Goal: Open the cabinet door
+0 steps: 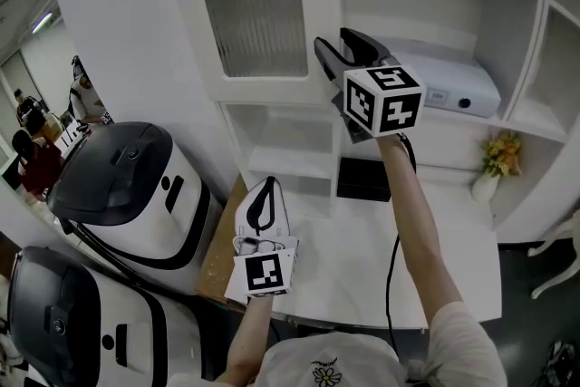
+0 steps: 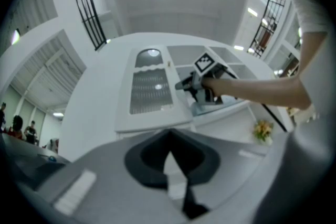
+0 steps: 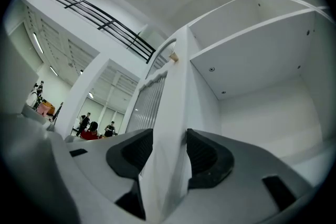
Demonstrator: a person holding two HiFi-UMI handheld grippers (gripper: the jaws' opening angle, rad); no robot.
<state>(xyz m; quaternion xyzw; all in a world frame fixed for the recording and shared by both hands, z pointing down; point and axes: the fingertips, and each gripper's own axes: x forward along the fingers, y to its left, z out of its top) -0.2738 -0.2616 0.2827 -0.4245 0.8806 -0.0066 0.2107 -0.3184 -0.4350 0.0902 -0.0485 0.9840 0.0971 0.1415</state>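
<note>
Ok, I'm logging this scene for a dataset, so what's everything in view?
cabinet: one, white, at the back
cabinet door: one, white, ribbed pane, swung open, left
device: one, white, boxy, middle shelf
flowers in vase: one, yellow in white, right shelf
black object: one, lower shelf
table: one, white, below cabinet
machines: two, white and black, left
people: several, far left
left gripper: shut, empty, over table
right gripper: closed on door's edge

White left gripper [image 1: 264, 186], grey right gripper [image 1: 333, 43], black cable [image 1: 391, 267], white short sleeve [image 1: 464, 331]
</note>
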